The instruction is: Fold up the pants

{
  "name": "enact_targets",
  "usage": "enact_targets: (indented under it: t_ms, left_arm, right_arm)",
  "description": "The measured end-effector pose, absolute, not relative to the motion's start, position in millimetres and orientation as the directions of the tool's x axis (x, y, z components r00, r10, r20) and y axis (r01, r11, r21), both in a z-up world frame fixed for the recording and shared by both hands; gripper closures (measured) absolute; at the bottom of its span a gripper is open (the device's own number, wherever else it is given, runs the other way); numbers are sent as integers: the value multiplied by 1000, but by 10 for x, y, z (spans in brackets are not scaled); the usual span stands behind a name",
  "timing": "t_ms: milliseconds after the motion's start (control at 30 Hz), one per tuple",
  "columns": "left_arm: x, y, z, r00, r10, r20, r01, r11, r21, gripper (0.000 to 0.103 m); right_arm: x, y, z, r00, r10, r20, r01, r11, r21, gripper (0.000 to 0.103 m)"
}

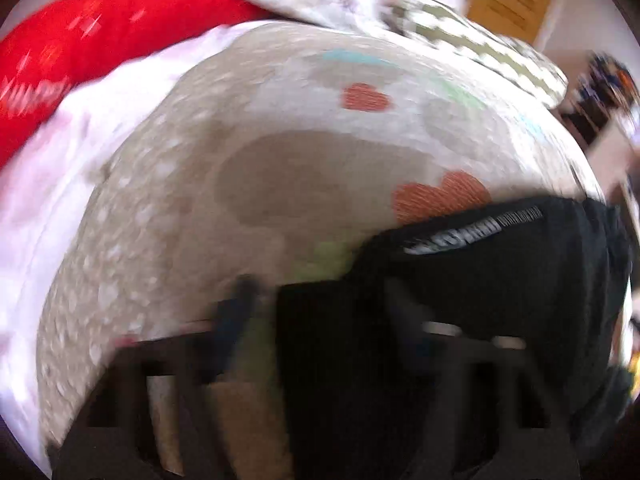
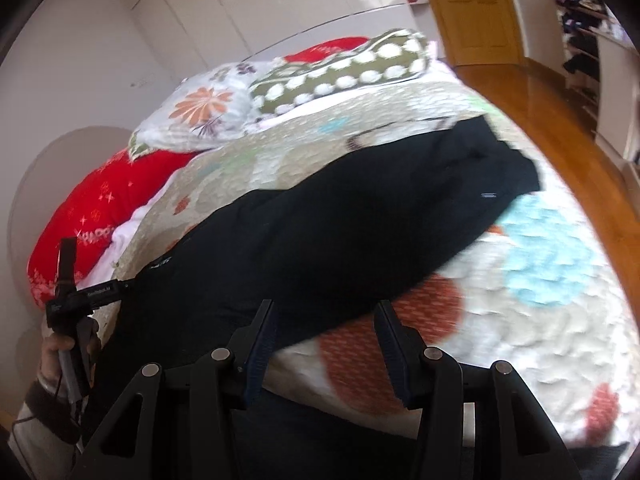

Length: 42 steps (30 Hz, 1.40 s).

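Black pants (image 2: 360, 220) lie stretched across a quilted bedspread (image 2: 540, 320), one end far right near the bed edge, the other near me at the left. My right gripper (image 2: 326, 312) is open and empty, its fingers (image 2: 262, 336) just above the near edge of the pants. In the blurred left wrist view the pants (image 1: 480, 280) with a white logo fill the lower right. My left gripper (image 1: 320, 296) has its fingers apart, with black fabric between and over them; whether it grips is unclear. The left gripper also shows in the right wrist view (image 2: 76, 304), at the pants' left end.
Red pillows (image 2: 92, 208), a floral pillow (image 2: 200, 108) and a green dotted pillow (image 2: 340, 68) lie at the head of the bed. White wardrobe doors stand behind. A wooden floor (image 2: 560, 120) and door (image 2: 472, 8) are to the right, beyond the bed edge.
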<state>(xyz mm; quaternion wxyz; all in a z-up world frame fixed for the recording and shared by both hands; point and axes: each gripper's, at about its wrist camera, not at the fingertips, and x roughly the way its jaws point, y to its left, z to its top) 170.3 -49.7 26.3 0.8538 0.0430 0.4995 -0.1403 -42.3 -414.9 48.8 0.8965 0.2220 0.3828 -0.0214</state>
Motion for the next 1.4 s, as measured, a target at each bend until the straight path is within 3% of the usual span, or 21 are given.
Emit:
enact_targets:
  t_ms: [100, 233, 333, 400, 500, 600, 700, 767, 1067, 1167, 1300, 1367, 1400]
  left_arm:
    - [1440, -588, 436, 509, -205, -836, 347, 938, -18, 97]
    - [644, -502, 998, 543, -414, -731, 491, 862, -124, 97]
    - [-173, -475, 1270, 534, -548, -644, 644, 757, -110, 97]
    - [-763, -445, 1220, 486, -584, -651, 713, 695, -90, 97]
    - [-1213, -330, 943, 410, -588, -698, 741, 661, -121, 97]
    - [-1314, -184, 684, 418, -518, -746, 696, 711, -103, 97]
    - [-1178, 36, 548, 409, -510, -757, 615, 766, -184, 97]
    - [-1117, 112, 552, 420, -518, -745, 581, 784, -218, 97]
    - [-944, 212, 717, 468, -497, -730, 546, 813, -203, 97]
    - [-880, 243, 745, 477, -486, -733, 542, 819, -190, 97]
    - [-827, 313, 747, 481, -481, -733, 528, 826, -196, 97]
    - [-794, 328, 744, 483, -478, -734, 521, 830, -198, 97]
    - [-779, 335, 745, 482, -475, -736, 517, 833, -199, 97]
  right_arm:
    - [-619, -4298, 625, 727, 86, -681, 238, 899, 368, 55]
    - [-844, -4405, 804, 752, 58, -656, 249, 897, 365, 55]
    - [-1066, -4443, 940, 774, 33, -633, 250, 902, 353, 55]
    - [-1220, -4471, 996, 774, 11, -633, 266, 901, 342, 55]
    - [-1365, -4518, 1017, 775, -7, -632, 286, 895, 341, 55]
    - [-1466, -4593, 1012, 774, -18, -633, 313, 880, 357, 55]
    - [-1459, -4702, 937, 753, -10, -658, 337, 865, 373, 48]
    - [-1431, -4782, 867, 730, -28, -683, 375, 852, 366, 43]
    - [-1178, -5326, 373, 658, -38, -752, 530, 732, 427, 42]
    - [-1258, -5466, 335, 684, -49, -727, 559, 675, 481, 39]
    - [-1000, -5563, 202, 621, -10, -784, 567, 696, 440, 38]
    - [-919, -5542, 178, 622, 9, -783, 544, 714, 441, 70]
    - [-921, -5505, 253, 634, -12, -773, 531, 734, 424, 79]
